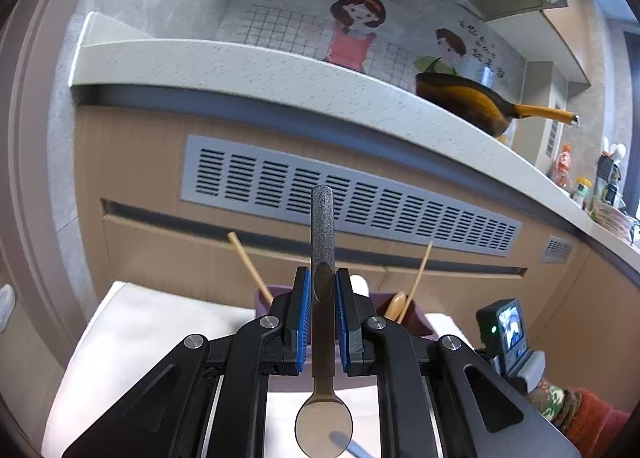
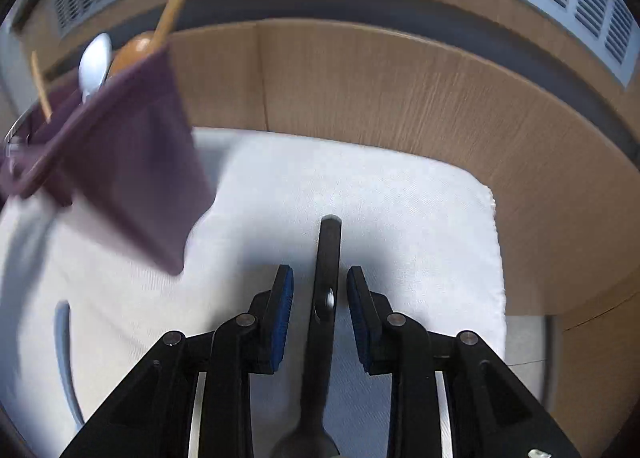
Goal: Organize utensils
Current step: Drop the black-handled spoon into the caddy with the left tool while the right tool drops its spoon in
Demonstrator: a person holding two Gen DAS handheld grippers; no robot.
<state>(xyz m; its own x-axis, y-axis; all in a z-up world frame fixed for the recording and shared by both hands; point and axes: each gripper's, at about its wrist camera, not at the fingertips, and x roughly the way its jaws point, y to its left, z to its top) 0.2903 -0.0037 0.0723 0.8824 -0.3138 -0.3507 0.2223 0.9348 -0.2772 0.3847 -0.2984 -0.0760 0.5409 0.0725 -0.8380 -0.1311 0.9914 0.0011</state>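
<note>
Purple holder [image 2: 120, 162], white cloth [image 2: 360, 198], black spoon [image 2: 324, 298], blue-padded gripper [image 2: 320, 282].

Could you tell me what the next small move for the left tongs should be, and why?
Probably carry the spoon forward over the purple holder and lower it in. The left tongs are shut on its handle, bowl end nearest the camera, and the holder right behind them already stands chopsticks and other spoons upright.

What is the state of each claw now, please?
Left claw: closed on the spoon.
Right claw: open around the black utensil, pads not touching it.
</note>
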